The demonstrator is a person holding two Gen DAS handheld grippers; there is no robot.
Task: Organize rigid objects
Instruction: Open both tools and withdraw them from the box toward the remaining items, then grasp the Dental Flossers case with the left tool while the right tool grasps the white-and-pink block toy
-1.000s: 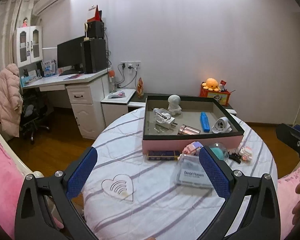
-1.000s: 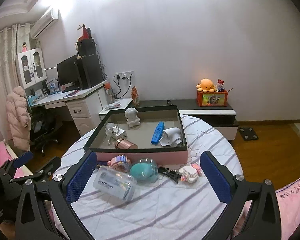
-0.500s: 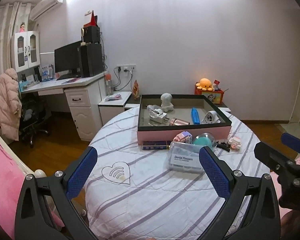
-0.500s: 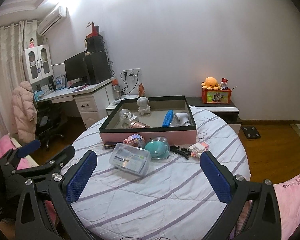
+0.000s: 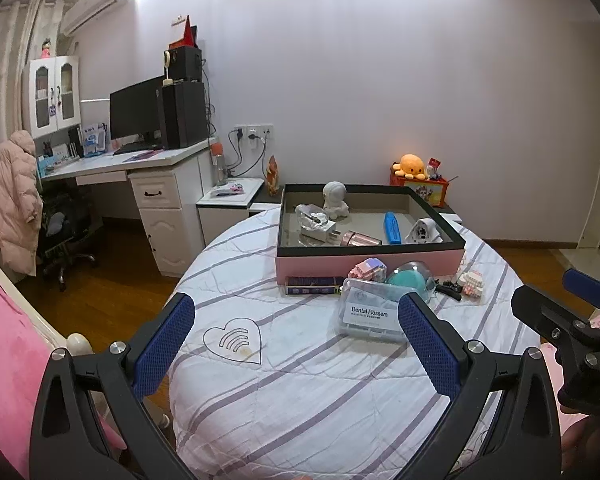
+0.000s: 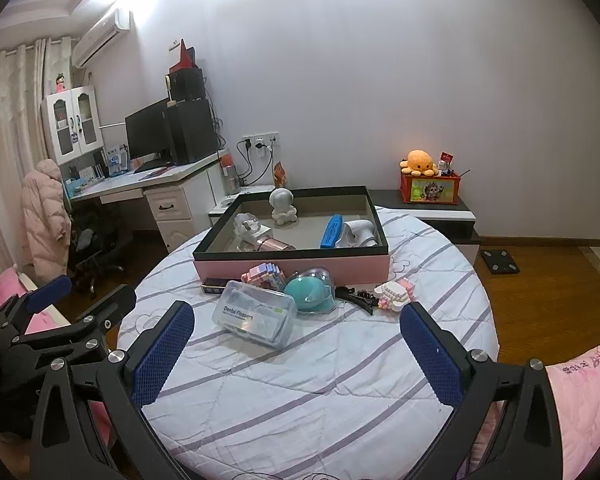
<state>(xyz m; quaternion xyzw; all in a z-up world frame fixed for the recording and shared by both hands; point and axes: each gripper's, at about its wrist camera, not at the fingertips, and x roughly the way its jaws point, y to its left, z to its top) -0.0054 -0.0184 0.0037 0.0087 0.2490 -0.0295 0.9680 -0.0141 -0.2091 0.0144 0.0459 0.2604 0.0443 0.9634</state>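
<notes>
Clear floss box [image 6: 255, 317] flat before tray [image 6: 292, 266]

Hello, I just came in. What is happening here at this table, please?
A person holds two grippers over a round table, tidying small things into a pink tray. The left gripper and the right gripper are both open and hold nothing. Some items already lie in the tray; a dental flossers box, a teal case and a black clip wait outside it.
</notes>
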